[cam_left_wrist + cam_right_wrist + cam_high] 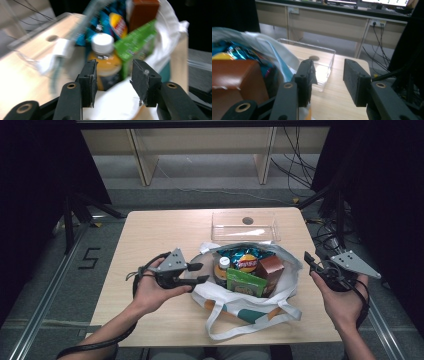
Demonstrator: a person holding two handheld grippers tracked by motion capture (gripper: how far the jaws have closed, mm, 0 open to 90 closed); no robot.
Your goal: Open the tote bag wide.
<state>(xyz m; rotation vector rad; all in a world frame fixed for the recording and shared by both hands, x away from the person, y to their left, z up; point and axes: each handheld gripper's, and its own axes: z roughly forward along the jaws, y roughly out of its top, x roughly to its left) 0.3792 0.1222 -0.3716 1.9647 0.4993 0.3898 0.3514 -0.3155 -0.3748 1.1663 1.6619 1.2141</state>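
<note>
A white tote bag (250,307) lies open on the wooden table (150,230). Inside it are an orange drink bottle (221,268) with a white cap, a blue chips packet (245,257), a green box (245,282) and a brown box (270,267). My left gripper (204,272) hovers just left of the bag, open, pointing at the bottle (103,57), with nothing between its jaws. My right gripper (309,261) is held off the bag's right side, open and empty; the brown box (234,77) sits close to its left jaw.
A clear plastic tray (245,226) stands at the back of the table behind the bag, with a round hole in the tabletop seen through it. The bag's handles (235,327) trail toward the front edge. Black stands and cables flank both sides.
</note>
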